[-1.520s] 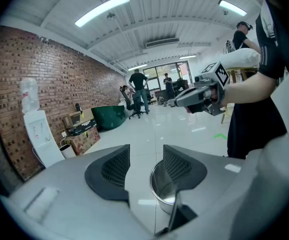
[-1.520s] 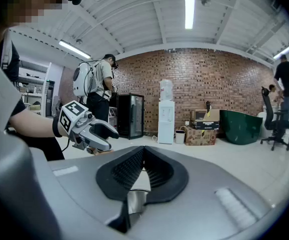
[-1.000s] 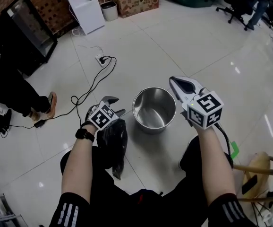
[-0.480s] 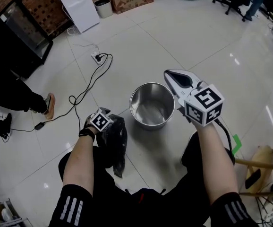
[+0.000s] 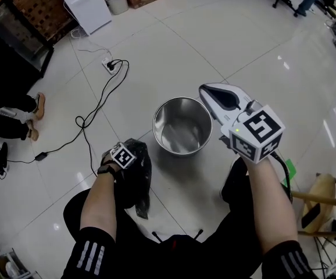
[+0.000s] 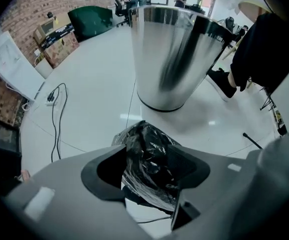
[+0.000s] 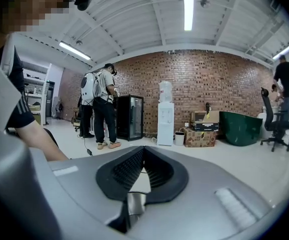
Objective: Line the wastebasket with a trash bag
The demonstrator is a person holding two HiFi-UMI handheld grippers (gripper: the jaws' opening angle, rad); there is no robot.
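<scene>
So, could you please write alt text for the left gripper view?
The left gripper points down, its fingers opening, with a crumpled black bag between them on the white floor. A shiny steel wastebasket stands upright just beyond; a black cable trails at left.

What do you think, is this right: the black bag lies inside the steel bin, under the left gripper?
No. The bag lies on the floor beside the bin, not inside it, as the head view shows. The rest holds: the left gripper is over it, jaws opening, the bag between them.
</scene>
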